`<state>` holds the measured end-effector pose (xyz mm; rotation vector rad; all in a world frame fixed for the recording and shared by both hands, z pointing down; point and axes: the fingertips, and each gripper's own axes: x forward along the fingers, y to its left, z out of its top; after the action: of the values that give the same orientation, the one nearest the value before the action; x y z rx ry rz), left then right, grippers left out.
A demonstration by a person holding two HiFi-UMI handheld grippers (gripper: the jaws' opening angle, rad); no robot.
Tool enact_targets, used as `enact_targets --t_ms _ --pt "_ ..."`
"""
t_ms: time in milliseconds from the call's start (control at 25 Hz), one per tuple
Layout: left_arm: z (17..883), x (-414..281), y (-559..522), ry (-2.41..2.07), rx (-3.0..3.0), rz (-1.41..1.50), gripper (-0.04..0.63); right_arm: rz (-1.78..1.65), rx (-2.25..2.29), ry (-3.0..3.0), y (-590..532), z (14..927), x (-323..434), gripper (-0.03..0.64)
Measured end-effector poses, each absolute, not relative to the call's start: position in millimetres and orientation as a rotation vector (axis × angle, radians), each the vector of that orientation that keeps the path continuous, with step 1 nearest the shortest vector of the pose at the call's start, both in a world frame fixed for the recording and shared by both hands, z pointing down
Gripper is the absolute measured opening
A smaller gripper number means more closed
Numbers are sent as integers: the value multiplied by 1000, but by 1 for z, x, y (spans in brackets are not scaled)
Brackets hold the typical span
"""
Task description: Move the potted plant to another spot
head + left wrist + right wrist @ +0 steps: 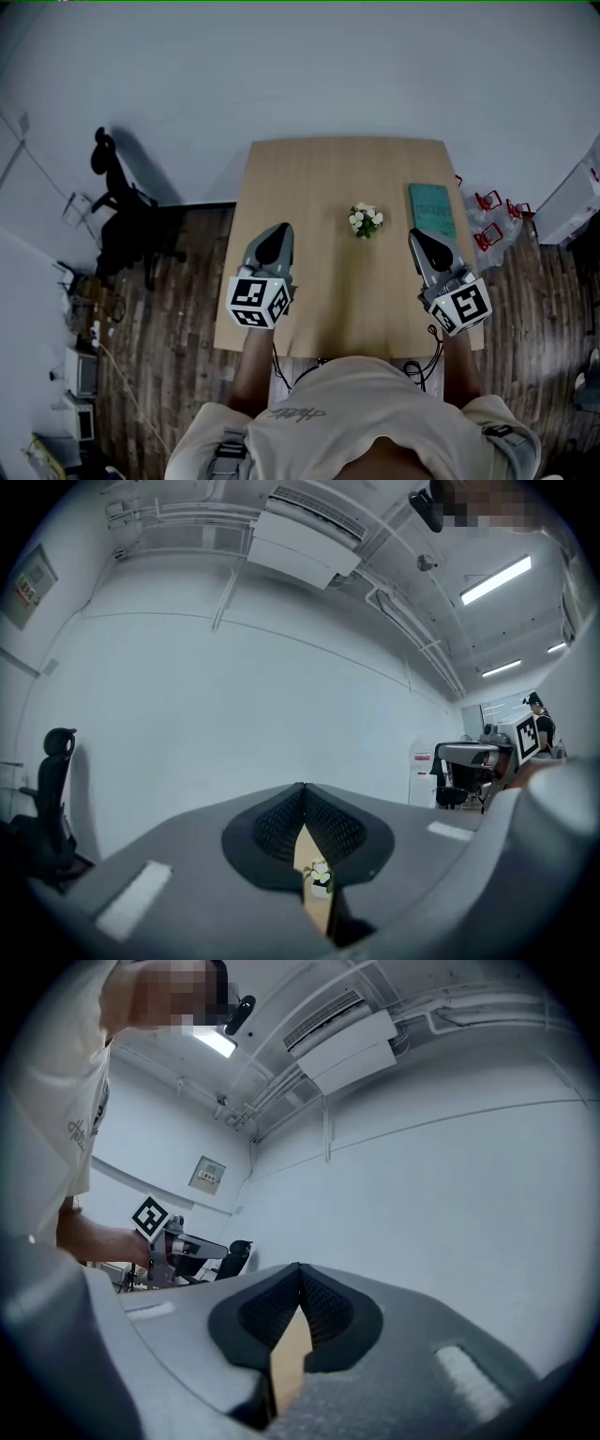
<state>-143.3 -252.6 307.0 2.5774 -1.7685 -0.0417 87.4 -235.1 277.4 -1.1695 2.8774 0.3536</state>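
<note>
The potted plant (365, 220), small with white flowers and green leaves, stands near the middle of the wooden table (309, 187). My left gripper (279, 229) hovers over the table's near left part, left of the plant and apart from it, jaws shut and empty. My right gripper (415, 234) hovers to the plant's right, near the front, also shut and empty. In the left gripper view the pads (281, 822) meet at the tip, and the plant (321, 874) shows through the slit below them. In the right gripper view the pads (323, 1307) touch, with only table wood behind.
A teal book (431, 208) lies on the table's right side, just beyond my right gripper. A black office chair (127, 220) stands on the floor to the left. Red frames (487, 220) and a white cabinet (577, 202) sit at the right.
</note>
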Motion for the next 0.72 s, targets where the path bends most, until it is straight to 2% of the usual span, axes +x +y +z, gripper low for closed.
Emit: enact_targets --t_ms 720 --pt "335 -137 -277 -1688 2545 6 15 227 -1179 2926 -262 313 85 2"
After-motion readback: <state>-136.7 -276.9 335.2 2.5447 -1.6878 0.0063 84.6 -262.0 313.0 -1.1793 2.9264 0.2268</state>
